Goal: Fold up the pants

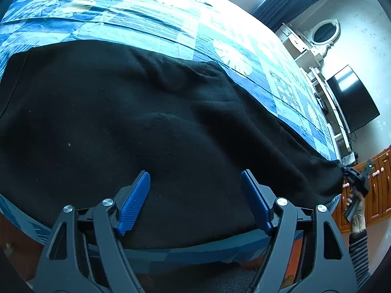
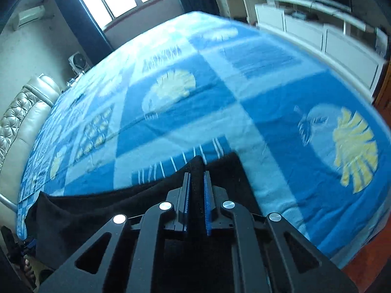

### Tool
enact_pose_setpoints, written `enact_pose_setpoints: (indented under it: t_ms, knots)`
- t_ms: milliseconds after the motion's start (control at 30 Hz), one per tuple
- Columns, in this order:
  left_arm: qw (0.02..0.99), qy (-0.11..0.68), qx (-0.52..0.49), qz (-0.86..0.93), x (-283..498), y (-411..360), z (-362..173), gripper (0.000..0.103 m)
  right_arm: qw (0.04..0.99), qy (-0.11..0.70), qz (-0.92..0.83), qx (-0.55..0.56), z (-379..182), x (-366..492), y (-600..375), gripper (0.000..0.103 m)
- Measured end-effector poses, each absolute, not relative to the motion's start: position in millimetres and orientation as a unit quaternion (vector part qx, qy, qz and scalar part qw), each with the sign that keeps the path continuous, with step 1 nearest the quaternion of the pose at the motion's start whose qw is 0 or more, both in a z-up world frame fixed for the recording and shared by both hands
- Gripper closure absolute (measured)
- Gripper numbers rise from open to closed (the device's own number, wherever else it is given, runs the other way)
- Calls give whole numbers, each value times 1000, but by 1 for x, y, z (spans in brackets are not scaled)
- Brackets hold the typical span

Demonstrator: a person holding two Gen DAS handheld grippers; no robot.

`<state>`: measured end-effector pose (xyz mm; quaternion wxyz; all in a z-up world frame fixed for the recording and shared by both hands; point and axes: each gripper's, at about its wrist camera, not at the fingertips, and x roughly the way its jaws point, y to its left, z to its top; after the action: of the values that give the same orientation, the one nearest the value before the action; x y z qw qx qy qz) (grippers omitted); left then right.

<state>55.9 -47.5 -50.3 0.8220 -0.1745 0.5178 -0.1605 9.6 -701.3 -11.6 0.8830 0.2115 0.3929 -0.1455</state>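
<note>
The black pants are spread out flat on the blue patterned blanket covering the bed, with one end pulled out toward the bed's edge. That end is pinched tight in the right tongs, while the left tongs are held wide apart just over the fabric, nothing gripped between them.

Left gripper is held wide open, angled down. Right gripper is clamped on black cloth, gripped by a hand.
</note>
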Motion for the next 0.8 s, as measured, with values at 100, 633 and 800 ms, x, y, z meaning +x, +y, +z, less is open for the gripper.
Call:
enact_pose_setpoints:
  t_ms: [100,633,800]
  knots:
    - [821,518,-181,-157,56,-48,-49,27,892,364,-166,212,2,7,-709,94]
    - [826,516,-165,-159,61,-56,-53,19,840,375,-186,344,-58,4,-762,82]
    - [829,511,-161,-162,62,-56,-54,18,817,323,-193,437,-53,-61,-768,69]
